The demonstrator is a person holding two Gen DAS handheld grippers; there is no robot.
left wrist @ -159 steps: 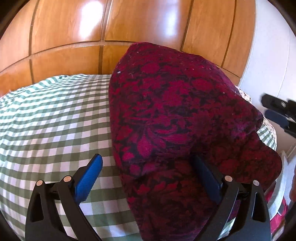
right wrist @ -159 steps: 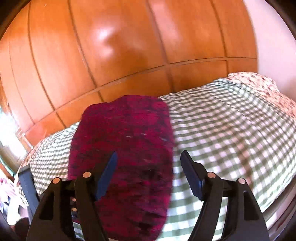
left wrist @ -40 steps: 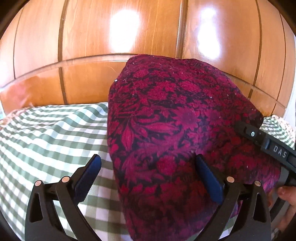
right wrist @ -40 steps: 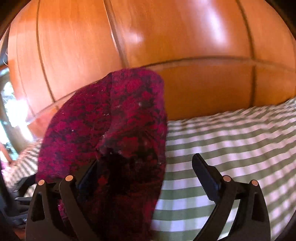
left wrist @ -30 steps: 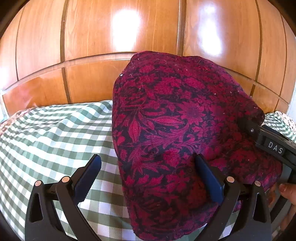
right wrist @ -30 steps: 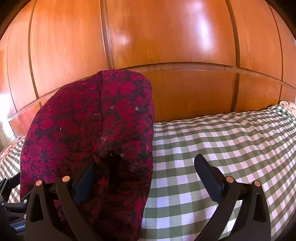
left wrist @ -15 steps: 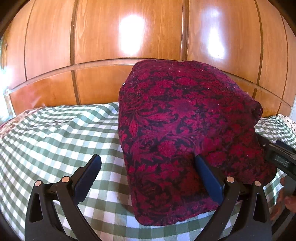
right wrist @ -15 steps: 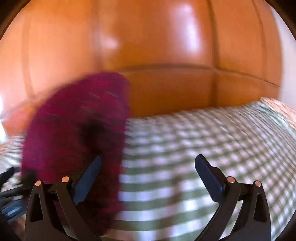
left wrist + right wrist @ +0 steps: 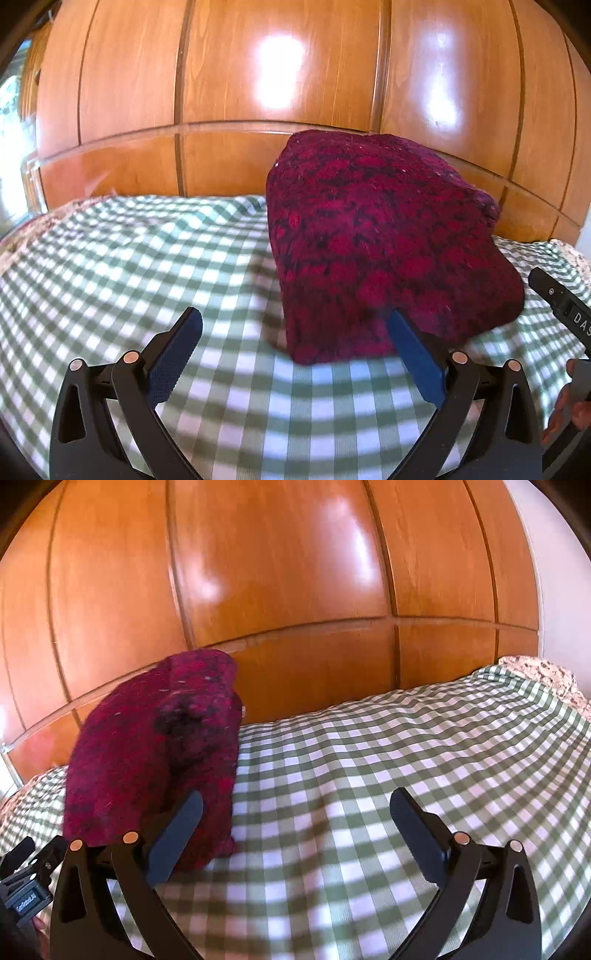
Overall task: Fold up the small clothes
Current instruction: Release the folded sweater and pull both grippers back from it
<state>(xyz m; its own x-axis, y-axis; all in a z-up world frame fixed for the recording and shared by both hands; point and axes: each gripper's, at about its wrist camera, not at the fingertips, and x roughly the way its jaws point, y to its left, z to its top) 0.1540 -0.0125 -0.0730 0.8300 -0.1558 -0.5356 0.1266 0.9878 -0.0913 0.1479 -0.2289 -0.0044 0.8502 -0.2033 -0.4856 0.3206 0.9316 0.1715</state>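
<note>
Folded red cloth point(image 9: 388, 251) lying on the bed point(image 9: 147, 258).
Both my jaws stand open and hold nothing; a careless push may undo the fold, I think.

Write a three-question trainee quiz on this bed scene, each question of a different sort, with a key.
1. True or false: the left gripper is shut on the red garment.
2. Which surface lies under the garment? A) bare wooden floor B) green checked bedcover C) glass table
3. Fill in: behind the bed stands a glossy ____ panel wall.

Key: 1 false, both the left and the right gripper stand open with nothing between their fingers; 2 B; 3 wooden.
</note>
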